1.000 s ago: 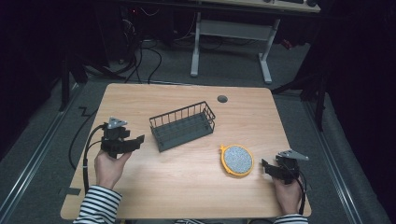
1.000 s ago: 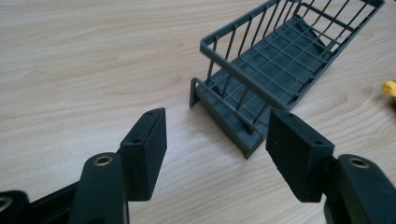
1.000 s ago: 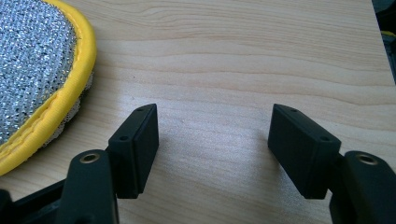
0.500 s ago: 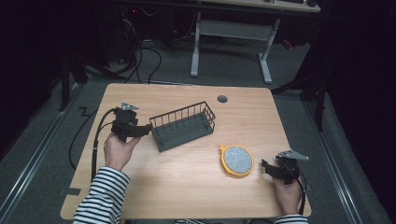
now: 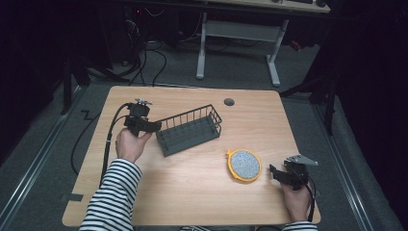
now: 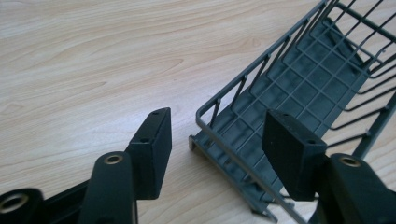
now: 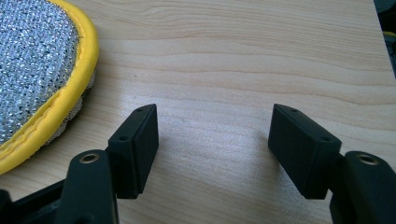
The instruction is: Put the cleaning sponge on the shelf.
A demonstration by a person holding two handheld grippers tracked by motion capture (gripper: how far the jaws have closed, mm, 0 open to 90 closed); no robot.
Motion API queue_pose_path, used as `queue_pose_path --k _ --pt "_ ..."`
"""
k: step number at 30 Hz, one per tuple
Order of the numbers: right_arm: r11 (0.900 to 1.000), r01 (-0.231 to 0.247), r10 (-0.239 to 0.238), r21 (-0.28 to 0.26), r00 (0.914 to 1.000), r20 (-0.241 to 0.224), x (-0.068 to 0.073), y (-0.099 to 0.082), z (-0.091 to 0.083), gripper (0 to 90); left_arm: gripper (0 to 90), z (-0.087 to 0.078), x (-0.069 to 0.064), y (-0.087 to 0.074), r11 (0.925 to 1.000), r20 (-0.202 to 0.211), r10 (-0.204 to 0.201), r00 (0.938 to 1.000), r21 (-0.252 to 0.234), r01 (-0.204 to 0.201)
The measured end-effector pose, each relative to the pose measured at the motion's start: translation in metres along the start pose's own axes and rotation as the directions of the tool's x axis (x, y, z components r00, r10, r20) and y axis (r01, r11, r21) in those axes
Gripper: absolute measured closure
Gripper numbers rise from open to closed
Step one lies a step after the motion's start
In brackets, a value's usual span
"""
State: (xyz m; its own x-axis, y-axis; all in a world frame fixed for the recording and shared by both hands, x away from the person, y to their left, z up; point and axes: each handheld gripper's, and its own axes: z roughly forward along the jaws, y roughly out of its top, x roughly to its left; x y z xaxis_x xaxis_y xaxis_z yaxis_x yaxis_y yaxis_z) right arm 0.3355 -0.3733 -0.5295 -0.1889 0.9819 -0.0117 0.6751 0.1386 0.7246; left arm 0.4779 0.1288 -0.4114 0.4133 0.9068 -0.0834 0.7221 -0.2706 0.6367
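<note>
A dark grey wire basket (image 5: 190,130) stands empty near the middle of the wooden table (image 5: 192,192). My left gripper (image 5: 155,127) is open at the basket's left end. In the left gripper view the basket's corner rim (image 6: 219,100) lies between the jaws, with neither pad touching it. A round scouring pad (image 5: 244,165) with a silver mesh face and a yellow border lies flat to the right of centre. My right gripper (image 5: 274,172) is open just right of the pad, low over bare wood. In the right gripper view the pad (image 7: 32,70) sits to the left of the left jaw.
A small dark round grommet (image 5: 229,102) sits in the tabletop near the far edge. Beyond the table stand a white desk frame (image 5: 238,38) and loose cables on a dark floor. A black cable (image 5: 109,139) trails from my left gripper off the table's left side.
My left gripper has moved forward and to the right, from the table's left side up to the basket's left end. The right gripper, basket and pad have stayed put.
</note>
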Motion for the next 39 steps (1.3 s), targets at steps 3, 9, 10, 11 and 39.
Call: queue_pose_path --k 3,9,10,11,39 --pt "1.0000 0.000 0.000 0.000 1.0000 0.000 0.000 0.000 0.000 33.6 44.7 0.008 -0.001 0.004 0.9996 -0.015 -0.002 0.9999 0.029 0.002" --pt "1.0000 0.002 -0.002 0.000 1.0000 -0.001 0.000 0.000 0.000 33.4 48.5 0.019 -0.002 0.007 0.9986 -0.036 0.003 0.9993 0.053 -0.001" --pt "1.0000 0.003 -0.003 -0.001 1.0000 -0.002 0.000 0.000 0.000 33.4 49.9 0.021 -0.003 0.007 0.9984 -0.039 0.006 0.9992 0.057 -0.003" --pt "1.0000 0.004 -0.004 -0.001 1.0000 -0.002 0.000 0.000 0.000 33.4 51.4 0.023 -0.003 0.007 0.9981 -0.043 0.007 0.9991 0.061 -0.005" --pt "1.0000 0.006 -0.006 -0.001 1.0000 -0.005 0.000 0.000 0.000 33.1 67.8 0.029 -0.008 -0.004 0.9964 -0.054 0.063 0.9965 0.060 -0.060"
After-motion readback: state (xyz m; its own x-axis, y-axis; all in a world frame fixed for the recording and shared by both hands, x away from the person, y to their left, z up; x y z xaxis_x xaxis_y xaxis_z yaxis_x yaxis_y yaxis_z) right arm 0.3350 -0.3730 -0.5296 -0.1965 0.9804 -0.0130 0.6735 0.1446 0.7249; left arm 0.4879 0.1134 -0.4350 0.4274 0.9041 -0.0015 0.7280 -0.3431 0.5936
